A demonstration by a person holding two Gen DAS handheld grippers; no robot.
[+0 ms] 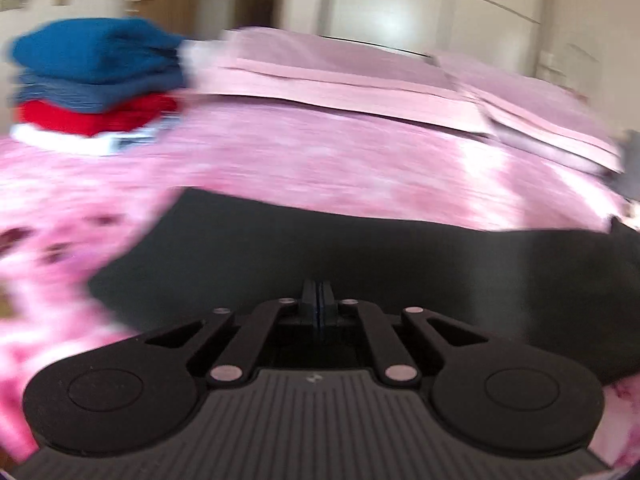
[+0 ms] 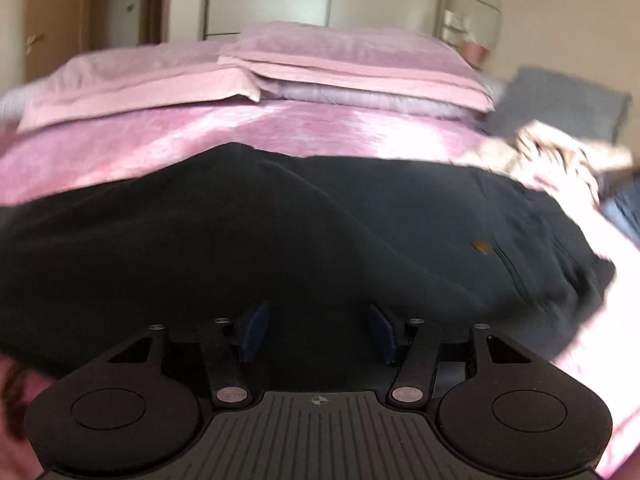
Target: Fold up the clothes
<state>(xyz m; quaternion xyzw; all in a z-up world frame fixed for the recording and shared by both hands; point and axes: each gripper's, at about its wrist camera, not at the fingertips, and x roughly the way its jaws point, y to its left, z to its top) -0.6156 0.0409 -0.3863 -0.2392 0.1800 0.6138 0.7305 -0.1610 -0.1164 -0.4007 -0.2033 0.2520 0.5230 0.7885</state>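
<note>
The dark garment [image 2: 280, 232] lay spread across the pink bedspread [image 2: 200, 136] near the foot of the bed, its far edge running roughly level below the pillows [image 2: 352, 60], a small tan label [image 2: 478, 246] showing toward its right side. The left hand-held gripper [image 1: 319, 304] hung over the garment's near part with its pads pressed together; whether any cloth was pinched between them could not be told from the blurred view. The right hand-held gripper [image 2: 318, 332] stood with its blue pads well apart above the same cloth, holding nothing. The step in hand appeared to be taking the near edge for a fold. To do it well, each hand-held gripper should catch the edge itself rather than a bunch of cloth from the middle, both at matching points, and the edge should be carried over evenly so no crease forms. A stack of folded clothes [image 1: 96, 80], blue over red over white, sat at the left; a patterned garment [image 2: 560, 152] and grey cushion [image 2: 560, 100] lay to the right
</note>
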